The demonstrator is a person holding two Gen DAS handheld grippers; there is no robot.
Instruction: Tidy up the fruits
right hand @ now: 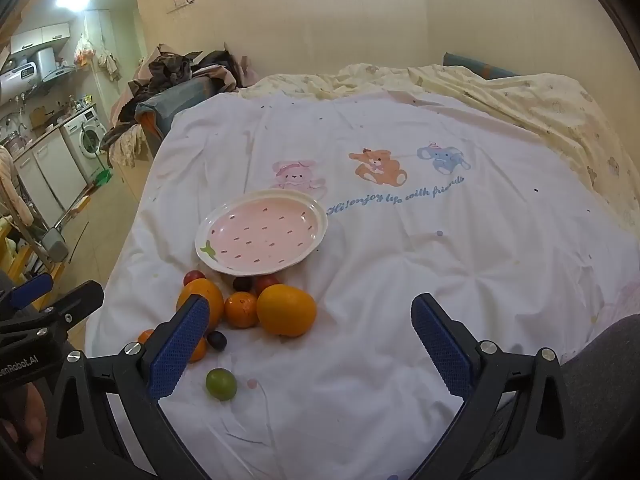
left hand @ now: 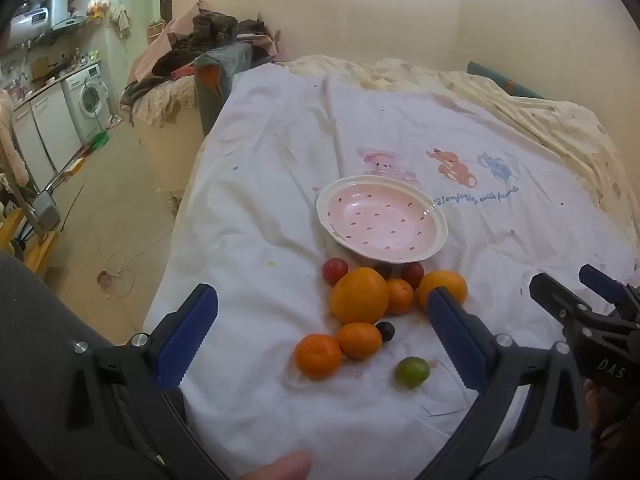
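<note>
Both claws tilt downward over the bed (right hand: 400,240), near the plate (left hand: 436,216): left claw (left hand: 320,340) and right claw (right hand: 312,344) gape wide, holding nothing.

Your left gripper (left hand: 320,336) stands wide open at the bottom of the frame, holding nothing; oranges (left hand: 359,295) lie between its fingers, below the empty pink plate (left hand: 438,216) at the centre.

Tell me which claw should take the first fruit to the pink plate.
Left, probably. The left claw is open with the fruit pile between its fingers, just short of the pink plate. The open right claw faces mostly bare sheet.
</note>
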